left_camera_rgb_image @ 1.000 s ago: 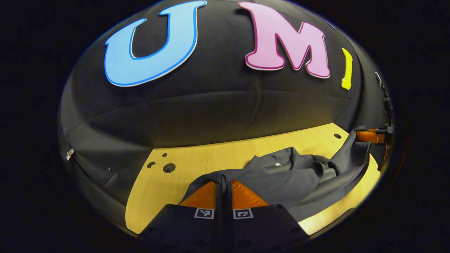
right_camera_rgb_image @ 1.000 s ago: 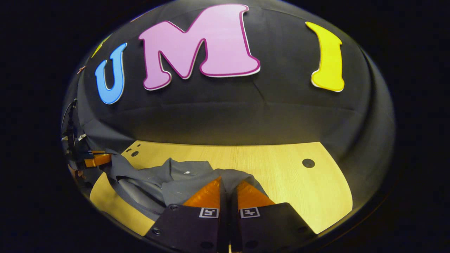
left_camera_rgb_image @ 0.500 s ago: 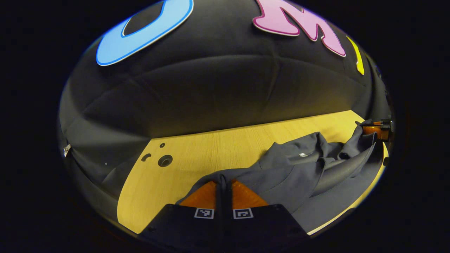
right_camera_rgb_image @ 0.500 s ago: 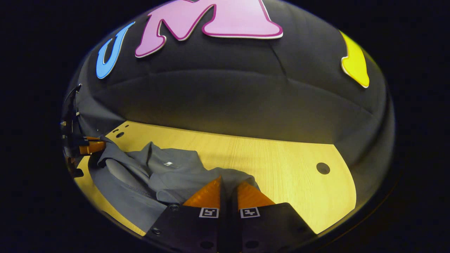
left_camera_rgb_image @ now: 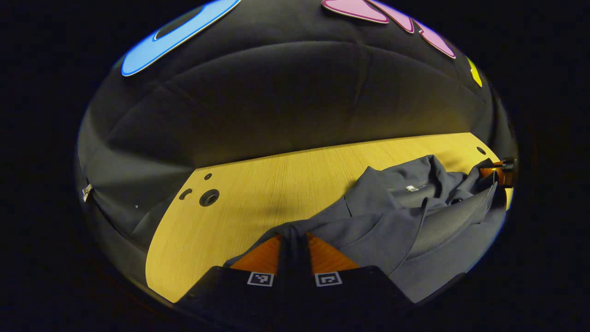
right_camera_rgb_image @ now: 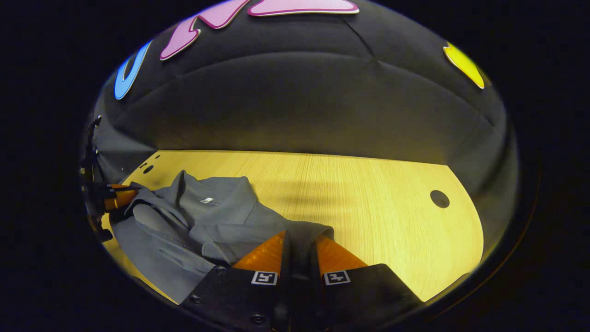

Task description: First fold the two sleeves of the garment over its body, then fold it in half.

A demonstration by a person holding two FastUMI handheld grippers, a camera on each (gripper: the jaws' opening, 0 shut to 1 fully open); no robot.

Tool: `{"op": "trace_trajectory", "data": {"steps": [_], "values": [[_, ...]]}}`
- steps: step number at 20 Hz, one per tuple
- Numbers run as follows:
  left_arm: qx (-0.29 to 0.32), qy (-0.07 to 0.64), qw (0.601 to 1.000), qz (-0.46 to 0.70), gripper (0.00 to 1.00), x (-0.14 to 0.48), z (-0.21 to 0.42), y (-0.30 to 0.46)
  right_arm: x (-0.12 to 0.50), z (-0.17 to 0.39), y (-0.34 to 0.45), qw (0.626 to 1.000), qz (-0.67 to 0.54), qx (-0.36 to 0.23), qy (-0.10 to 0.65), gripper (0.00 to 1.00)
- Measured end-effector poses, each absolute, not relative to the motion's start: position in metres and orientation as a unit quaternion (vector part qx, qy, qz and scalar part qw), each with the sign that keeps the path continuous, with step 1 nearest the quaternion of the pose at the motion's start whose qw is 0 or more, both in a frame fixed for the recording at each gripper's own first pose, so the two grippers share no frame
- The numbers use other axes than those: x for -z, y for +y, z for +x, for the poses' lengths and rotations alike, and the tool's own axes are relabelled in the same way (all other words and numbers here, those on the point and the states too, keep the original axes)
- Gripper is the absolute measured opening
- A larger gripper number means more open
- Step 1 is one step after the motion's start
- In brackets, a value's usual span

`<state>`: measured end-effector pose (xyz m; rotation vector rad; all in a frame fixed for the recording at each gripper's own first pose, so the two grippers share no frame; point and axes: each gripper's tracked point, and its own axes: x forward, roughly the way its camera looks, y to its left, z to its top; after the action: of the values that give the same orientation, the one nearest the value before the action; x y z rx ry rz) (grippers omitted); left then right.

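Grey cloth of the garment (left_camera_rgb_image: 382, 226) is pinched between the jaws of the left gripper (left_camera_rgb_image: 293, 240), whose two fingers press on a fold of its edge. In the right gripper view the right gripper (right_camera_rgb_image: 298, 240) likewise has its jaws clamped on another part of the garment's edge (right_camera_rgb_image: 304, 230). Between the two grips the garment lies rumpled on the wooden tabletop (left_camera_rgb_image: 258, 198), collar and a small white tag (right_camera_rgb_image: 207, 200) facing up, folds bunched near the middle. Each view also catches the other gripper at its far side, touching the cloth. Round holes (left_camera_rgb_image: 209, 197) pierce the tabletop by one end, and one more hole (right_camera_rgb_image: 439, 198) by the other.
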<state>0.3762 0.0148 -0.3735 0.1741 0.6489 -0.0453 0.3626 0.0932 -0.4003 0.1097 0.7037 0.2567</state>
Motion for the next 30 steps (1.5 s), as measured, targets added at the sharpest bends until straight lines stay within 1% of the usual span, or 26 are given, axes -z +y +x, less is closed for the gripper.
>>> {"op": "trace_trajectory", "data": {"steps": [1, 2, 3, 4, 5, 6, 7, 8, 9, 10, 11, 12, 13, 14, 15, 16, 18, 22, 26, 30], "values": [[0.026, 0.319, 0.944, 0.081, 0.20, 0.373, 0.376, 0.012, 0.399, 0.361, 0.091, 0.928, 0.060, -0.122, 0.347, 0.25], [0.031, 0.314, 0.946, 0.072, 0.27, 0.370, 0.375, 0.007, 0.398, 0.360, 0.088, 0.927, 0.067, -0.118, 0.349, 0.17], [0.035, 0.308, 0.949, 0.061, 0.29, 0.367, 0.375, 0.003, 0.393, 0.359, 0.085, 0.928, 0.074, -0.113, 0.347, 0.33], [0.039, 0.303, 0.951, 0.050, 0.35, 0.361, 0.371, 0.002, 0.388, 0.358, 0.080, 0.929, 0.077, -0.106, 0.345, 0.26], [0.044, 0.298, 0.953, 0.042, 0.41, 0.354, 0.367, 0.001, 0.381, 0.357, 0.076, 0.931, 0.080, -0.104, 0.339, 0.38], [0.050, 0.296, 0.953, 0.037, 0.50, 0.350, 0.364, 0.000, 0.373, 0.355, 0.072, 0.934, 0.079, -0.098, 0.334, 0.52], [0.056, 0.292, 0.954, 0.034, 0.58, 0.345, 0.360, -0.002, 0.366, 0.353, 0.067, 0.937, 0.079, -0.095, 0.328, 0.60], [0.062, 0.287, 0.955, 0.032, 0.69, 0.340, 0.357, -0.006, 0.357, 0.351, 0.064, 0.938, 0.083, -0.093, 0.323, 0.63], [0.070, 0.280, 0.957, 0.028, 0.71, 0.332, 0.353, -0.009, 0.348, 0.346, 0.064, 0.940, 0.089, -0.092, 0.318, 0.69], [0.079, 0.271, 0.959, 0.024, 0.78, 0.323, 0.347, -0.014, 0.339, 0.341, 0.063, 0.941, 0.096, -0.093, 0.311, 0.72], [0.088, 0.261, 0.961, 0.021, 0.81, 0.313, 0.341, -0.018, 0.327, 0.336, 0.062, 0.943, 0.101, -0.093, 0.304, 0.77], [0.095, 0.249, 0.964, 0.020, 0.87, 0.302, 0.334, -0.021, 0.316, 0.329, 0.061, 0.945, 0.103, -0.093, 0.297, 0.79], [0.100, 0.238, 0.966, 0.020, 0.88, 0.290, 0.326, -0.023, 0.306, 0.322, 0.061, 0.946, 0.105, -0.096, 0.292, 0.81], [0.107, 0.228, 0.968, 0.019, 0.93, 0.279, 0.316, -0.025, 0.296, 0.314, 0.063, 0.947, 0.107, -0.099, 0.288, 0.70], [0.115, 0.218, 0.969, 0.014, 0.94, 0.266, 0.306, -0.028, 0.286, 0.305, 0.064, 0.949, 0.104, -0.102, 0.281, 0.90], [0.127, 0.204, 0.971, 0.006, 0.94, 0.251, 0.296, -0.034, 0.275, 0.294, 0.066, 0.950, 0.098, -0.109, 0.276, 0.93], [0.151, 0.175, 0.973, -0.013, 0.94, 0.223, 0.273, -0.042, 0.256, 0.270, 0.073, 0.951, 0.090, -0.125, 0.268, 0.94], [0.148, 0.155, 0.977, -0.006, 0.94, 0.185, 0.225, -0.034, 0.221, 0.228, 0.078, 0.954, 0.083, -0.141, 0.250, 0.95], [0.154, 0.159, 0.975, -0.005, 0.94, 0.167, 0.177, -0.027, 0.188, 0.195, 0.079, 0.957, 0.080, -0.152, 0.235, 0.95], [0.168, 0.171, 0.970, -0.028, 0.94, 0.164, 0.131, -0.034, 0.161, 0.154, 0.088, 0.957, 0.085, -0.166, 0.222, 0.97]]}}
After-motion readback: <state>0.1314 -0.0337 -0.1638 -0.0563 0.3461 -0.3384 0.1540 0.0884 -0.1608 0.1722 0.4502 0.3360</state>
